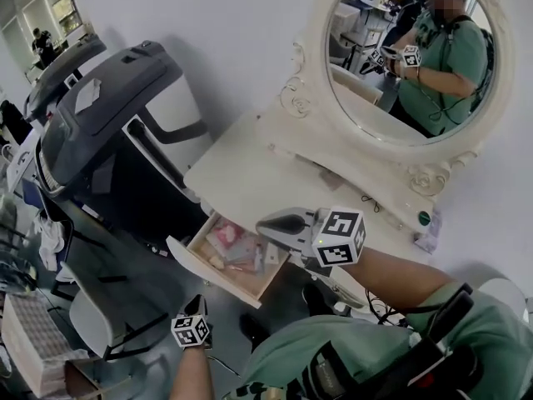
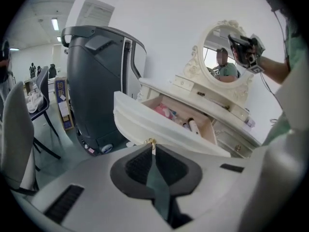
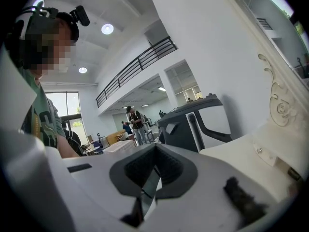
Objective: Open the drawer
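At the far left of the head view stands a dark treadmill. Low in that frame, left of centre, the left hand-held gripper hangs below the drawer and apart from it. In its own view its jaws are pressed together on nothing. The small gold drawer knob shows just past their tips, not between them.

The drawer sits at the centre of the head view, drawn well out from under the white dressing table's worktop. Its curved front faces the lower left, and a pink packet and other small items lie exposed inside.

Just right of it, the right hand-held gripper hovers over the drawer's inner end. Its jaws are also closed and empty, pointing off toward the treadmill and the wall. At the upper right, the oval mirror reflects the person.

By my reading the opening step is essentially complete. If more travel is wanted, the left gripper must return to the knob, spread, pinch it and pull straight outward. Otherwise both grippers need only be kept clear of the front.
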`<act>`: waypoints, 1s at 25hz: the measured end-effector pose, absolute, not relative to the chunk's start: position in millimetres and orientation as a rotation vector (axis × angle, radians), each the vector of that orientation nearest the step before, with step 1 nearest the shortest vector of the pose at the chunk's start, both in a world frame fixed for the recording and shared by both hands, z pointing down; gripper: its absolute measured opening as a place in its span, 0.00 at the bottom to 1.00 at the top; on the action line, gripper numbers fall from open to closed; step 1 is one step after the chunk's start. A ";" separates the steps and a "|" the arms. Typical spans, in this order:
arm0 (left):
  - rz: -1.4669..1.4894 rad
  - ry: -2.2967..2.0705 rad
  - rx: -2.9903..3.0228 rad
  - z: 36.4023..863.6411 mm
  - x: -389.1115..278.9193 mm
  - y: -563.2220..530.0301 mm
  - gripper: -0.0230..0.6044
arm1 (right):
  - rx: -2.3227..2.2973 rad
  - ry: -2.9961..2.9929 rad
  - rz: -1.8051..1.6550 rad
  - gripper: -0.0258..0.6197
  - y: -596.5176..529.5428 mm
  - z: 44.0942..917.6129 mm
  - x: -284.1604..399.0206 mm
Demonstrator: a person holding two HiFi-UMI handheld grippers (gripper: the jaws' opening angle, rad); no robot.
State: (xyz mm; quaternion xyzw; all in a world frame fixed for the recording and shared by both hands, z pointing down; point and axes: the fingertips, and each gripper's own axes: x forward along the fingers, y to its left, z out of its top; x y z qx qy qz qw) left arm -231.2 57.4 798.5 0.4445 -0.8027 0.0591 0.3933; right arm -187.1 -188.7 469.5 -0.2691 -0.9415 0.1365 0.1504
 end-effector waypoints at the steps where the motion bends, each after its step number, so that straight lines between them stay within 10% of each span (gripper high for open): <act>1: 0.128 -2.051 1.135 788.6 -232.0 58.8 0.06 | -0.763 -2.715 0.385 0.05 -191.5 463.5 -187.8; 25: -0.087 -1.917 2.219 472.5 -237.2 -75.5 0.29 | -0.066 -2.877 0.412 0.05 -235.5 421.5 -105.7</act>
